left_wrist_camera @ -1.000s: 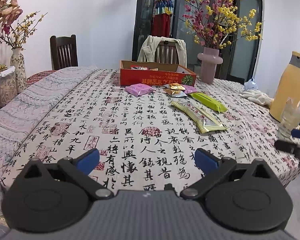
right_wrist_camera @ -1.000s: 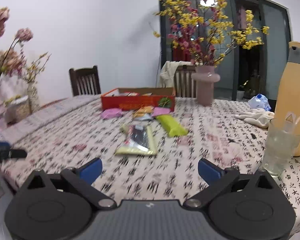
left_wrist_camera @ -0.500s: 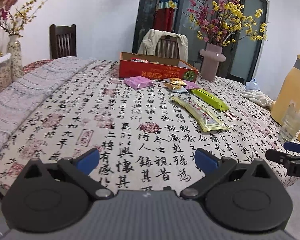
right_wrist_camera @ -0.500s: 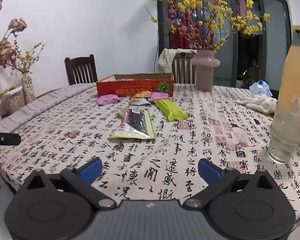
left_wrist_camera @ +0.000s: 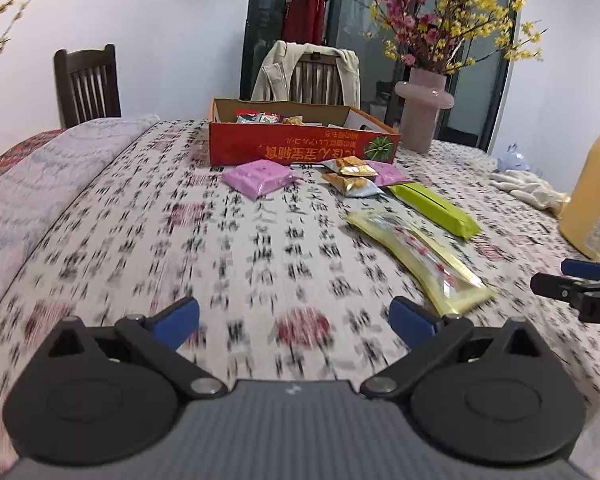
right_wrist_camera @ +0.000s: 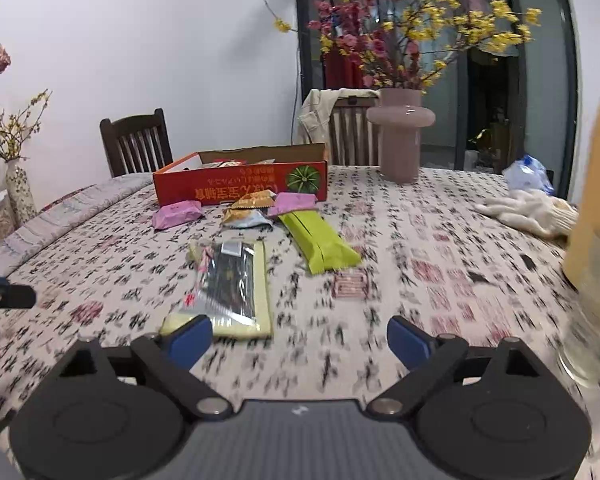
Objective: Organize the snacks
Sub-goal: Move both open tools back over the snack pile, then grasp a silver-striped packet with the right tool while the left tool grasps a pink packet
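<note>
Snack packets lie on the calligraphy tablecloth in front of an open red cardboard box (left_wrist_camera: 300,142) (right_wrist_camera: 240,186) that holds some snacks. A pink packet (left_wrist_camera: 258,176) (right_wrist_camera: 177,214), gold packets (left_wrist_camera: 350,178) (right_wrist_camera: 250,210), a second pink packet (right_wrist_camera: 296,202), a green pack (left_wrist_camera: 432,208) (right_wrist_camera: 320,246) and a long yellow seaweed pack (left_wrist_camera: 420,258) (right_wrist_camera: 230,284) lie loose. My left gripper (left_wrist_camera: 294,318) is open and empty above the near cloth. My right gripper (right_wrist_camera: 300,338) is open and empty, its left finger close to the near end of the yellow pack.
A pink vase (left_wrist_camera: 422,114) (right_wrist_camera: 400,136) with blossoms stands right of the box. A yellow thermos (left_wrist_camera: 596,192), white gloves (right_wrist_camera: 528,208), a blue bag (right_wrist_camera: 528,174) and a glass (right_wrist_camera: 592,344) are at the right. Chairs (left_wrist_camera: 86,82) stand behind the table.
Both grippers have moved forward over the table toward the snacks, which now look larger. Both stay open and empty. No snack has moved.
</note>
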`<act>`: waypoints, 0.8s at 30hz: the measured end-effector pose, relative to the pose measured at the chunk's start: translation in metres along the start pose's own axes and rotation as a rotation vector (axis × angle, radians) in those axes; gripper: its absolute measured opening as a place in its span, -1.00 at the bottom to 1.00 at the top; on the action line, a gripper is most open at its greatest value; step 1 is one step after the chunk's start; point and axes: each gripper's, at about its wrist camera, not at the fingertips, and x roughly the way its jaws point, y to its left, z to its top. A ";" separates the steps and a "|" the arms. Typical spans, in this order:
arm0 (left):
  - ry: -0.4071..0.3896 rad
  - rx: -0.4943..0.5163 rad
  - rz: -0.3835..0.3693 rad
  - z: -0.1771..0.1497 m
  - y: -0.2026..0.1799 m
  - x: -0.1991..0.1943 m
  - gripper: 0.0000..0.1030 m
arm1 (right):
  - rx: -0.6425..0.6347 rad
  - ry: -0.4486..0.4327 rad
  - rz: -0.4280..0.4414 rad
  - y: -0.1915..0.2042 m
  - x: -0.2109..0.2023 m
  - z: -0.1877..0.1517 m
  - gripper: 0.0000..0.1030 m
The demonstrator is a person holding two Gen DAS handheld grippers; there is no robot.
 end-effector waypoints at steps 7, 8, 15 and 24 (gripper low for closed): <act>-0.006 0.055 -0.043 0.044 0.006 0.041 0.99 | -0.025 0.034 0.083 0.012 0.056 0.039 0.61; -0.010 0.060 -0.044 0.051 0.008 0.046 0.99 | -0.029 0.035 0.088 0.014 0.062 0.044 0.57; 0.032 0.160 -0.075 0.094 0.025 0.115 0.90 | -0.030 0.122 0.223 0.034 0.112 0.061 0.53; 0.115 0.245 -0.081 0.127 0.039 0.227 0.81 | -0.113 0.167 0.185 0.048 0.165 0.059 -0.08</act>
